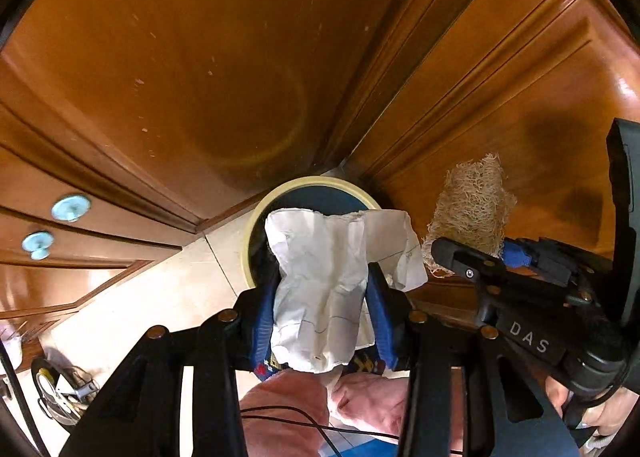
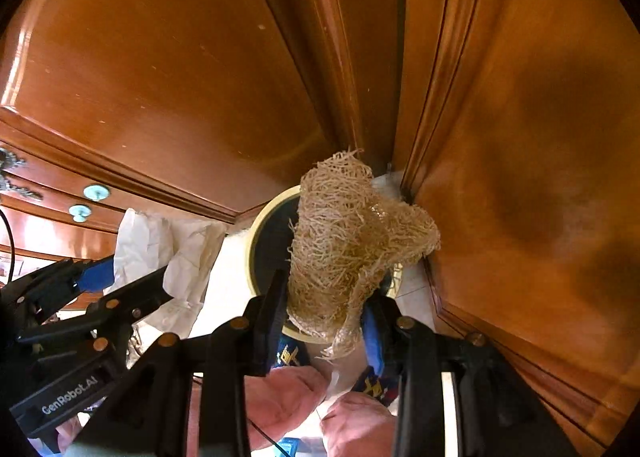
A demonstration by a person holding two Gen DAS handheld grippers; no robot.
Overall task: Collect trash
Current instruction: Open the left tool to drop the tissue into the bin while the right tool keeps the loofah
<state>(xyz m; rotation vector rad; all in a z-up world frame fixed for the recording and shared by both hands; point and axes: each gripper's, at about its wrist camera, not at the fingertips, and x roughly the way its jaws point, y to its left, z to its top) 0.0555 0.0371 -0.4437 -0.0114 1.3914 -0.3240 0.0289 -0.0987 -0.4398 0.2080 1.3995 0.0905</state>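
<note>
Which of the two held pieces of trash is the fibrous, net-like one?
The tan loofah scrap in the right tool; it is stringy mesh, while the left tool holds smooth crumpled white paper.

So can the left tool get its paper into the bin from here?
Probably yes: the left tool, gripping crumpled paper, hangs above the bin with its mouth unobstructed; the right tool holds a loofah alongside.

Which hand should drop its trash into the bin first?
Probably the left. Its crumpled paper hangs squarely over the bin opening, while the right's loofah scrap sits toward the bin's edge, close to the cabinet corner.
</note>
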